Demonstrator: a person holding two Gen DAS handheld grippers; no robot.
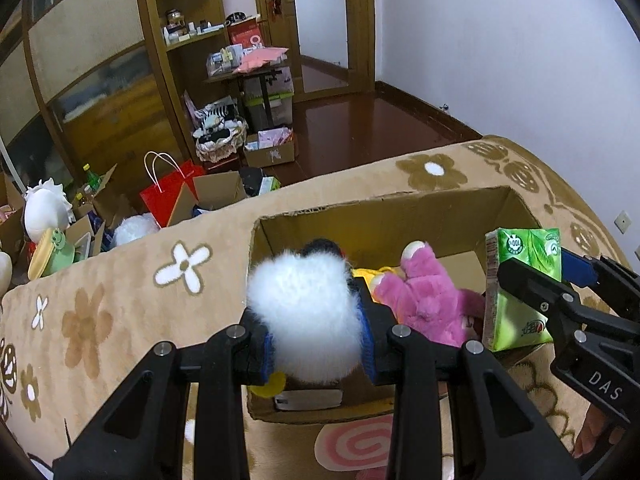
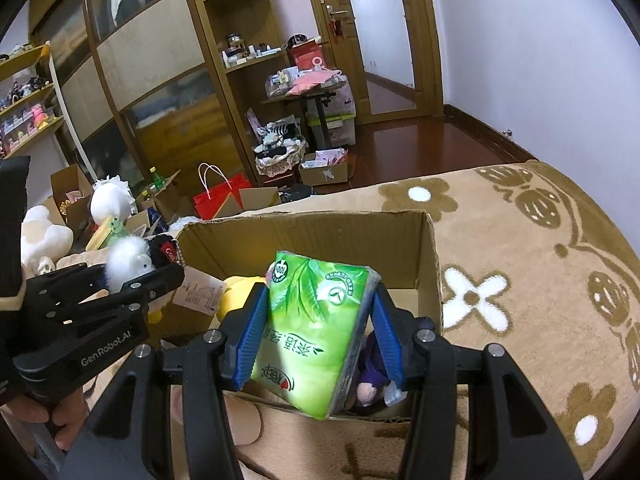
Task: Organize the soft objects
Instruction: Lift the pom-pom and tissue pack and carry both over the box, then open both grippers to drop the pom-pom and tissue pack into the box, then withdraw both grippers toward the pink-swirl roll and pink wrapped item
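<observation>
A cardboard box (image 1: 400,208) stands open on a tan flowered blanket (image 1: 100,280). My left gripper (image 1: 316,332) is shut on a white fluffy plush toy (image 1: 308,312) with a black head, held over the box's left side. My right gripper (image 2: 316,332) is shut on a green tissue pack (image 2: 316,332), held over the box (image 2: 320,232); the pack also shows in the left wrist view (image 1: 520,280). A pink plush (image 1: 424,300) and a yellow plush (image 2: 236,292) lie inside the box. A purple plush (image 2: 372,376) lies under the tissue pack.
Beyond the blanket's far edge the floor holds a red paper bag (image 1: 168,192), open cardboard boxes (image 1: 272,152), white plush toys (image 1: 40,208) and a basket (image 1: 220,136). A wooden shelf unit (image 1: 188,40) and a door (image 1: 280,0) stand behind.
</observation>
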